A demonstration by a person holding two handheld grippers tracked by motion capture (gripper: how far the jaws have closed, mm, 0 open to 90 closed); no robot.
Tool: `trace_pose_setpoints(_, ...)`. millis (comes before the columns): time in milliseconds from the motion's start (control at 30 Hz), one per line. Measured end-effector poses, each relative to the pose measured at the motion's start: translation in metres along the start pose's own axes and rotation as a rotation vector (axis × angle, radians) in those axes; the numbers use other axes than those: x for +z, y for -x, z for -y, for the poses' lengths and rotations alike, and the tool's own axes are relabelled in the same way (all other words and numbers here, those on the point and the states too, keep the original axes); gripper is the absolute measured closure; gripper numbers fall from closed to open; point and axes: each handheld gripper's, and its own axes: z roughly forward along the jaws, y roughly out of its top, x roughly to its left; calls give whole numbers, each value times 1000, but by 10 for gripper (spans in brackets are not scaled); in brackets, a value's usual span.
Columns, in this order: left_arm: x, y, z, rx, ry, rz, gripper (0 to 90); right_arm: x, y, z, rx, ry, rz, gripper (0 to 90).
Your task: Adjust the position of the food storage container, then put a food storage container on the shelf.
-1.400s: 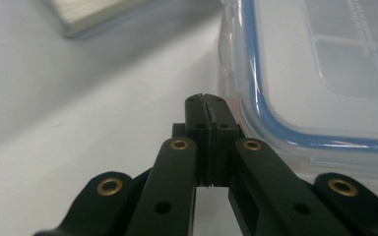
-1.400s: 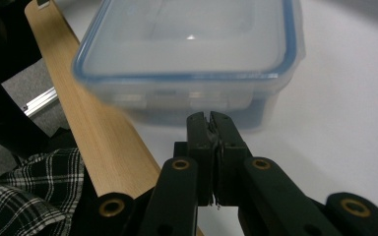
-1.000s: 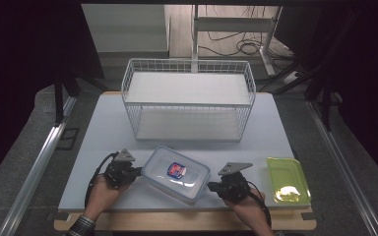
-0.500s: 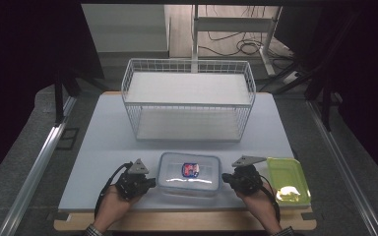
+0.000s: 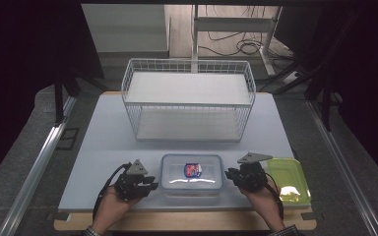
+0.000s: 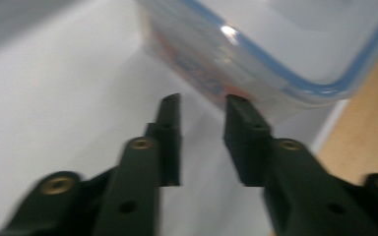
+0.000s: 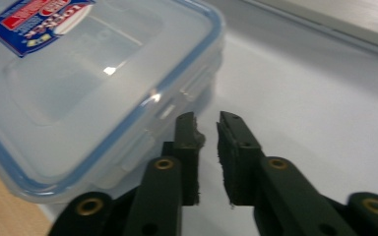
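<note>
Lidded container (image 5: 192,174) sits at the near edge of the table (image 5: 103,147), centred — left gripper (image 5: 145,186) just beside its left end, right gripper (image 5: 231,176) just beside its right end. Flat tray (image 5: 290,179) lies right of the right gripper, near the table's right corner. Wire basket (image 5: 189,101) stands behind the container, toward the far side — well apart from it.

Two hand-held black grippers, bare hands behind them.
Left gripper (image 5: 150,186) and right gripper (image 5: 229,174): matte black bodies, each topped by a grey three-cornered plate, black cable looping back past the wrist. Jaws are flat, blocky, black, with brass-coloured screws set at their bases. A dark cuff edge shows at each wrist.
</note>
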Motion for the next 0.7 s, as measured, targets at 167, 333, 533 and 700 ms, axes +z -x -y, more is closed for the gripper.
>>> trace_pose_setpoints(167, 1, -7, 3, 1, 9, -38, 393, -4, 4, 0, -1, 15, 29, 614)
trace_pose_setpoints(333, -4, -14, 4, -22, 43, -42, 223, -12, 7, -1, 7, 41, 41, 478)
trace_pose_setpoints(533, -12, -21, 7, -14, 121, -76, 158, -17, 13, -3, 16, 78, 9, 306)
trace_pose_setpoints(700, -13, -22, 4, -19, 121, -51, 123, -17, 16, -4, 35, 94, -59, 174)
